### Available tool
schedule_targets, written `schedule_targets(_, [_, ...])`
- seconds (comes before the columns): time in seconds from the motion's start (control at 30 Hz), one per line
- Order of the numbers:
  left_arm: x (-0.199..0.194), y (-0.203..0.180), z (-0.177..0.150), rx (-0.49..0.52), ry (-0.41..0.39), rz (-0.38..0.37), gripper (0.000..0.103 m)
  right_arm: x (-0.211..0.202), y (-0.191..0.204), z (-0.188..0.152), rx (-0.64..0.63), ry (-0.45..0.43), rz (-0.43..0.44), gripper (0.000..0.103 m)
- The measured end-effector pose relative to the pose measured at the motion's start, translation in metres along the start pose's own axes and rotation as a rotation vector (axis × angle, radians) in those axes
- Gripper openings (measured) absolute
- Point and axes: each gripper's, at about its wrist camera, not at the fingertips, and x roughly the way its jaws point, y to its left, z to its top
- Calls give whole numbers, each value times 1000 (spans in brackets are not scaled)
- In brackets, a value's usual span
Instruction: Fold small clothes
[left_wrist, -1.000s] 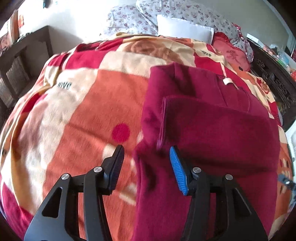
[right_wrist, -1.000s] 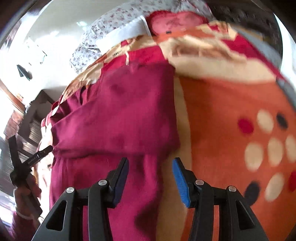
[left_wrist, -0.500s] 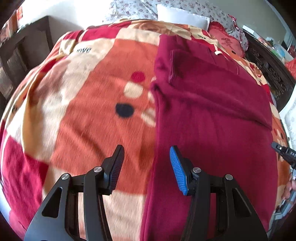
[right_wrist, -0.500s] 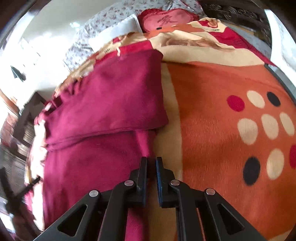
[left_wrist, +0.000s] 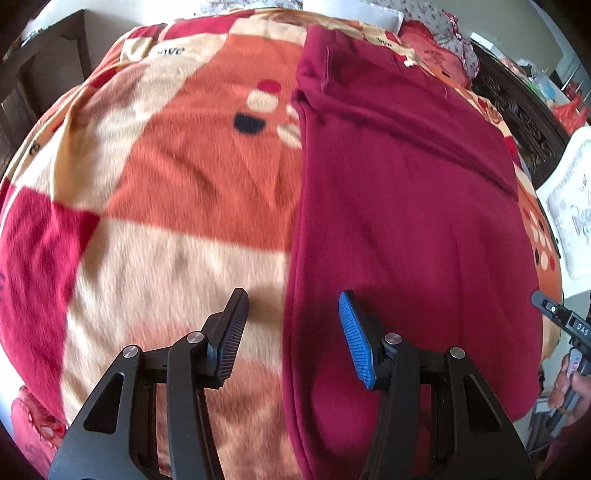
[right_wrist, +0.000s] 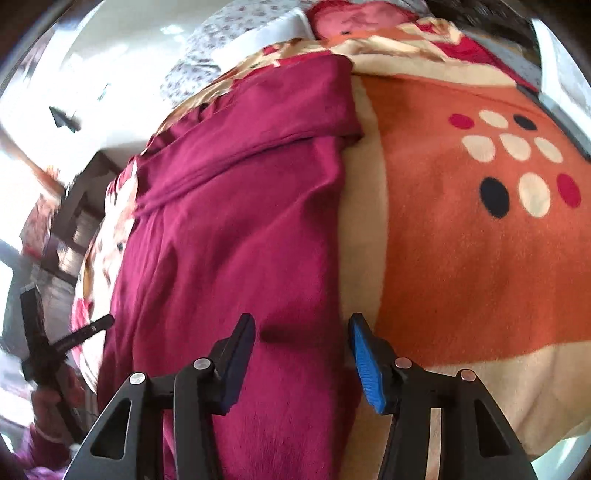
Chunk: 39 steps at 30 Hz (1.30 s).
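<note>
A dark red garment (left_wrist: 406, 206) lies flat along the bed, its far end folded over itself. It also shows in the right wrist view (right_wrist: 236, 221). My left gripper (left_wrist: 291, 332) is open and empty, astride the garment's left edge near its near end. My right gripper (right_wrist: 301, 354) is open and empty, astride the garment's right edge near its near end. The right gripper shows at the right rim of the left wrist view (left_wrist: 565, 325); the left gripper shows at the left rim of the right wrist view (right_wrist: 55, 343).
The bed is covered by an orange, cream and red blanket (left_wrist: 177, 184) with dots. Pillows (right_wrist: 258, 33) lie at the head. Dark wooden furniture (left_wrist: 517, 110) stands on one side, a dark cabinet (left_wrist: 33, 74) on the other.
Both grippers have drawn back toward the near end of the garment. The right gripper was shut on the garment's edge half a second ago and is open now.
</note>
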Motion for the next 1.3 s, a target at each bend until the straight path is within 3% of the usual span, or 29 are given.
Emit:
schedule_targets(0.1, [-4, -4, -10, 33, -2, 15, 51, -8, 10, -7, -60, -46, -36, 8])
schedule_targets(0.2, [-8, -2, -15, 18, 3, -5, 51, -14, 6, -8, -75, -62, -113, 8])
schedule_targets(0.37, [-17, 4, -28, -7, 28, -50, 51, -27, -7, -13, 7, -68, -44, 8])
schedule_targets(0.47, [-22, 5, -35, -4, 48, -69, 51, -36, -10, -22, 50, -39, 13, 15])
schedule_targets(0.6, [-30, 15, -44, -47, 68, -122, 54, -44, -15, -48, 92, 10, 109, 48])
schedule_targets(0.77, [-36, 25, -50, -109, 90, -189, 60, -44, -14, -79, 94, 65, 160, 48])
schedule_targets(1.03, [-34, 18, -59, -134, 132, -258, 62, -28, -17, -95, 161, 106, 245, 48])
schedule_targets(1.23, [-31, 16, -61, -125, 151, -250, 63, -21, -17, -96, 183, 122, 268, 48])
schedule_targets(1.3, [-30, 15, -61, -120, 157, -262, 68, -21, -19, -99, 192, 129, 278, 48])
